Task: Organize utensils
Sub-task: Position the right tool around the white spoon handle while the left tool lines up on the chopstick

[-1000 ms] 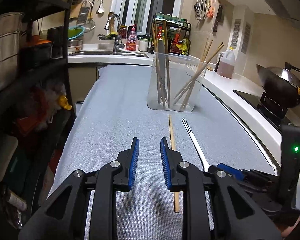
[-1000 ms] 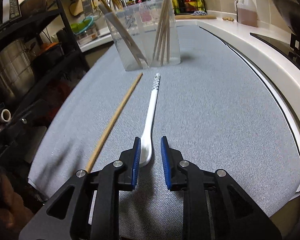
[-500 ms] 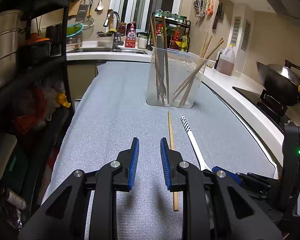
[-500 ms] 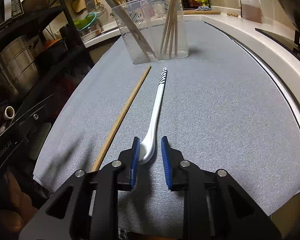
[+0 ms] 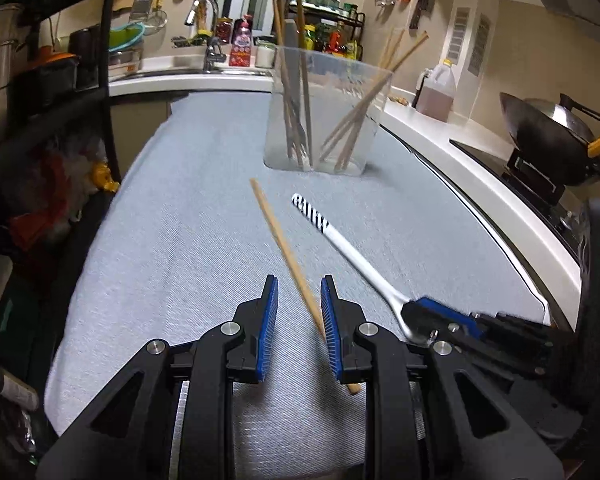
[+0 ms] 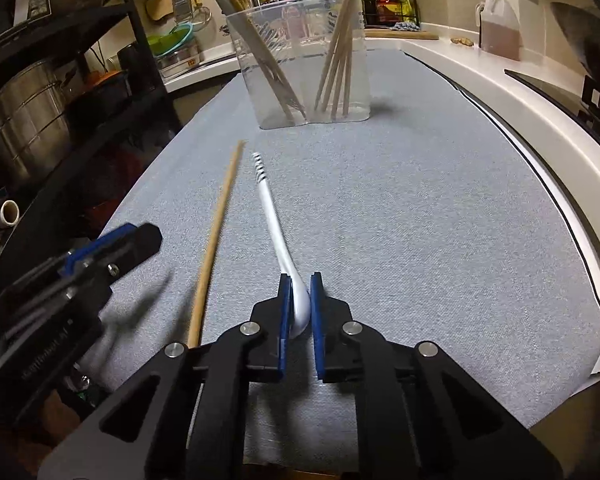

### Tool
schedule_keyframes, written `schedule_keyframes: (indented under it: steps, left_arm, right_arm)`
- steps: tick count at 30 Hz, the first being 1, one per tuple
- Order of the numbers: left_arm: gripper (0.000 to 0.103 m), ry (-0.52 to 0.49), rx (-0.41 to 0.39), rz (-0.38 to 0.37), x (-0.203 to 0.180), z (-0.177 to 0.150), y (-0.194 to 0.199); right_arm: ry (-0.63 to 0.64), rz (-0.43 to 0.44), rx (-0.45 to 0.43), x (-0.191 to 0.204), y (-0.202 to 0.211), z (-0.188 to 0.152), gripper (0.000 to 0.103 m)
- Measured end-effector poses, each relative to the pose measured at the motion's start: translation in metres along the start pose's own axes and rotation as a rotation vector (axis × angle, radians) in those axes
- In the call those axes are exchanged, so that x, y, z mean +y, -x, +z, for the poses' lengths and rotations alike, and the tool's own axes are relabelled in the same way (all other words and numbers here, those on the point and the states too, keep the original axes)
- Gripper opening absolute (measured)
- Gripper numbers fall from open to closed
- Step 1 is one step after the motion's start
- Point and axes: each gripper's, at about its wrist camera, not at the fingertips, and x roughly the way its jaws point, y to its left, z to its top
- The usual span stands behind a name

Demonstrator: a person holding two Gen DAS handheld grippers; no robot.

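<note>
A wooden chopstick lies on the grey mat; it also shows in the right wrist view. My left gripper is open with its jaws astride the chopstick's near end. A white spoon with a striped handle lies beside it. My right gripper is shut on the spoon's bowl end; this gripper shows in the left wrist view. A clear plastic holder with several chopsticks stands farther along the mat, also seen in the right wrist view.
A dark metal shelf rack with pots runs along the left. A white counter with a wok and an oil jug lies on the right. A sink is at the back.
My left gripper moved right, so the chopstick now lies between its jaws. My right gripper closed onto the spoon's bowl end.
</note>
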Motion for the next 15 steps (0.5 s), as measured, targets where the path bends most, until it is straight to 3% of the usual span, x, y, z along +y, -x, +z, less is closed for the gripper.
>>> schedule_keyframes:
  steps: [4,7,15]
  left_arm:
    - [0.025,-0.019,0.030,0.006,-0.006,-0.007,-0.007]
    - [0.041,-0.029,0.035,0.014,-0.010,-0.010,-0.009]
    - [0.042,-0.081,0.065,0.036,-0.022,-0.017,-0.018]
  right_arm:
    - [-0.014,-0.017,-0.011,-0.014,0.003,0.001,0.010]
    - [-0.008,-0.059,-0.035,-0.024,0.006,0.001,0.010]
    - [-0.007,-0.138,-0.063,-0.042,0.008,-0.001,0.010]
